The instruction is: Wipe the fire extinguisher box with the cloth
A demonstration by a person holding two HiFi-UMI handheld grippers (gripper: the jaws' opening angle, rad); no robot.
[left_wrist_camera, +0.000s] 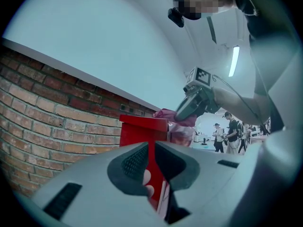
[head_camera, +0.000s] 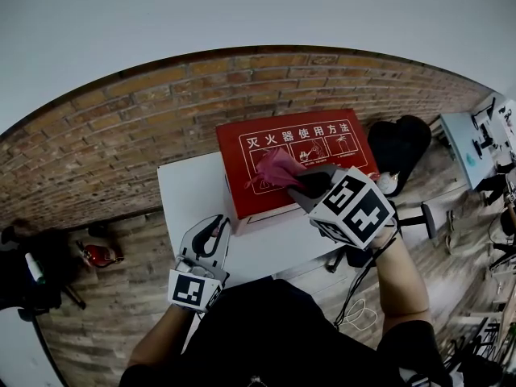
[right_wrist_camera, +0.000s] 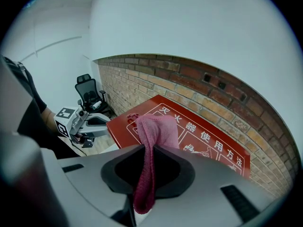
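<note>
The red fire extinguisher box (head_camera: 322, 139) lies flat on a white table (head_camera: 189, 192), its top with white drawings and lettering facing up. My right gripper (head_camera: 300, 185) is shut on a pink cloth (head_camera: 276, 168), whose free end bunches on the box's top near its front edge. In the right gripper view the cloth (right_wrist_camera: 158, 126) hangs between the pads over the box (right_wrist_camera: 208, 141). My left gripper (head_camera: 221, 221) points level at the box's front left corner. Its pads stand a narrow slit apart with nothing in it, and the box (left_wrist_camera: 142, 136) shows through the slit.
A brick wall (head_camera: 121, 127) runs behind the table. A black office chair (head_camera: 399, 147) stands to the right of the box, with a desk (head_camera: 468, 139) beyond it. A red object (head_camera: 101, 255) lies on the floor at the left. People (left_wrist_camera: 232, 131) stand far off.
</note>
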